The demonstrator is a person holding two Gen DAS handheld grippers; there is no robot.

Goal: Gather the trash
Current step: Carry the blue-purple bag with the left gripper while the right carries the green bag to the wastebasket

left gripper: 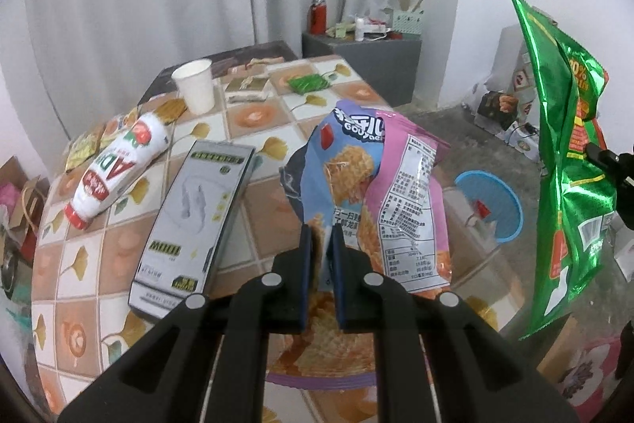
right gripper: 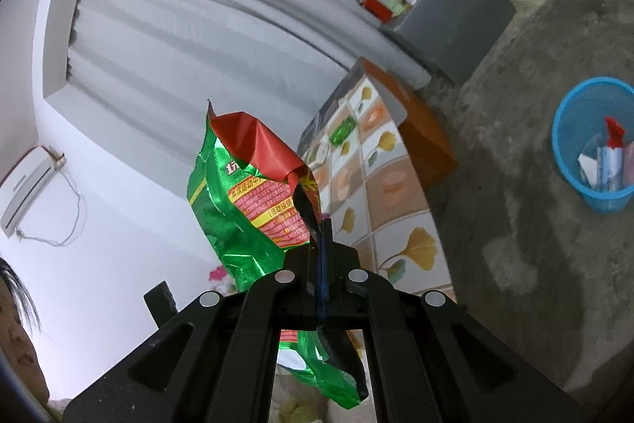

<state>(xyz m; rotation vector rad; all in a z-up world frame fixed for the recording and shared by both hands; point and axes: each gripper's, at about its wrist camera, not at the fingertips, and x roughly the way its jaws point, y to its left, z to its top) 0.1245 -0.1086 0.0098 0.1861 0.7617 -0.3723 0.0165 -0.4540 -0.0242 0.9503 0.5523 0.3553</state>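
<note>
Two snack bags are up in the air. The left gripper (left gripper: 321,244) is clenched on the blue and pink snack bag (left gripper: 372,185), holding it above the counter (left gripper: 253,117) near its right edge. The right gripper (right gripper: 321,236) pinches the green snack bag (right gripper: 253,209) tight, off to the counter's right side, over the floor. On the counter lie a white bottle (left gripper: 115,165) toward the left edge, a grey box (left gripper: 194,224) beside it, a paper cup (left gripper: 194,86) and a small green packet (left gripper: 309,82) toward the far edge. A blue wastebasket (right gripper: 594,145) stands on the floor, well apart from the counter, with some trash in it.
</note>
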